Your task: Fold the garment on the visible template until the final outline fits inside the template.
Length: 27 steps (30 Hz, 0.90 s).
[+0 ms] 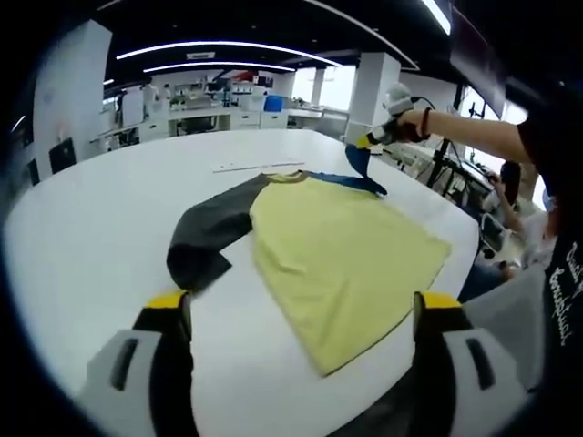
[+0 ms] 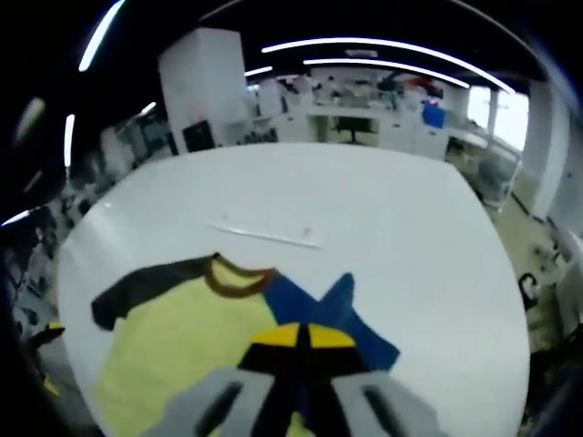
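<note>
Your right hand-held gripper [image 2: 298,339] looks pinched shut on the blue sleeve [image 2: 339,309], lifting it off the surface [image 1: 91,228], though the jaw tips are blurry so I'm not 100% sure. The shirt [image 1: 342,255] lies flat, collar away from you and hem nearest. The fold goes inward from that sleeve, across the yellow body toward the dark sleeve [image 1: 205,237]. Your left hand-held gripper [image 1: 305,314] is wide open, holding nothing, near the hem and closest to the dark sleeve.
</note>
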Available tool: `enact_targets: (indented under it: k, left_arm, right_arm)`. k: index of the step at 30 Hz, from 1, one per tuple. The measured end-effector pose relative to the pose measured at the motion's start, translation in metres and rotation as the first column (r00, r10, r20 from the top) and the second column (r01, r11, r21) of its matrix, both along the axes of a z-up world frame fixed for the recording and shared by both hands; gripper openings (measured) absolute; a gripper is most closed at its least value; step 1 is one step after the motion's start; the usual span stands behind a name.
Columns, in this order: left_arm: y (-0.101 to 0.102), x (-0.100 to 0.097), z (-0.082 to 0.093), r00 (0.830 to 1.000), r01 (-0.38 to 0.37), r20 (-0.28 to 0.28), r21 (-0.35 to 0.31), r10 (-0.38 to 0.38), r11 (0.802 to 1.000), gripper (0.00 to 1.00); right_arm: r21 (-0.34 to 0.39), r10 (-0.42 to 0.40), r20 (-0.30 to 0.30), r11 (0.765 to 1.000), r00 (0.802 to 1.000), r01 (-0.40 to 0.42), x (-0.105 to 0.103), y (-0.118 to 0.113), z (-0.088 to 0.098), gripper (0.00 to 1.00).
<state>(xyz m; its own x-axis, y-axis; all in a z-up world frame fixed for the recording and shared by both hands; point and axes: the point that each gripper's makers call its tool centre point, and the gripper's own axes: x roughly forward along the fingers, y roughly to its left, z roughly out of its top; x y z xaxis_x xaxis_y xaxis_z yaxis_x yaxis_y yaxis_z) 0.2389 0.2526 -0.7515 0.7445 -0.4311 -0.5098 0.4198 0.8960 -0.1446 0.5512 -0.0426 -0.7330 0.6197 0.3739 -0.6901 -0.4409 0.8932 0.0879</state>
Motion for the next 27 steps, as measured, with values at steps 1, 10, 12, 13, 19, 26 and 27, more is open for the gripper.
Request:
enact_targets:
  k: [1, 10, 12, 13, 19, 26, 27]
  left_arm:
    - [0.000, 0.000, 0.000, 1.000, 0.000, -0.001, 0.000, 0.000, 1.000, 0.99]
    - [-0.005, 0.001, -0.001, 1.000, -0.002, 0.001, -0.033, 0.002, 0.999, 0.99]
    - [-0.007, 0.002, 0.001, 1.000, -0.001, 0.006, -0.051, 0.002, 0.999, 0.99]
    - [-0.007, 0.003, 0.003, 1.000, 0.000, 0.015, -0.057, 0.001, 0.998, 0.99]
    - [-0.007, 0.003, 0.005, 1.000, 0.009, 0.023, -0.053, -0.008, 0.999, 0.99]
    - [-0.007, 0.001, 0.003, 1.000, 0.007, 0.016, -0.055, -0.006, 0.998, 0.99]
    - [-0.007, 0.001, 0.003, 1.000, 0.005, 0.017, -0.054, -0.004, 0.999, 0.99]
  right_arm:
    - [0.000, 0.003, -0.001, 1.000, 1.000, -0.003, 0.002, 0.002, 0.000, 0.00]
    - [0.018, 0.057, 0.009, 0.998, 0.998, -0.057, 0.004, 0.029, 0.004, 0.00]
    - [0.017, 0.071, 0.009, 0.997, 0.997, -0.071, 0.003, 0.035, 0.004, 0.00]
    - [0.016, 0.075, 0.010, 0.997, 0.997, -0.076, 0.002, 0.037, 0.005, 0.00]
    - [0.032, 0.101, 0.012, 0.994, 0.995, -0.101, -0.002, 0.054, 0.006, 0.00]
    - [0.054, 0.129, 0.031, 0.990, 0.991, -0.131, -0.005, 0.072, 0.010, 0.00]
    - [0.063, 0.132, 0.032, 0.989, 0.991, -0.133, -0.009, 0.075, 0.011, 0.00]
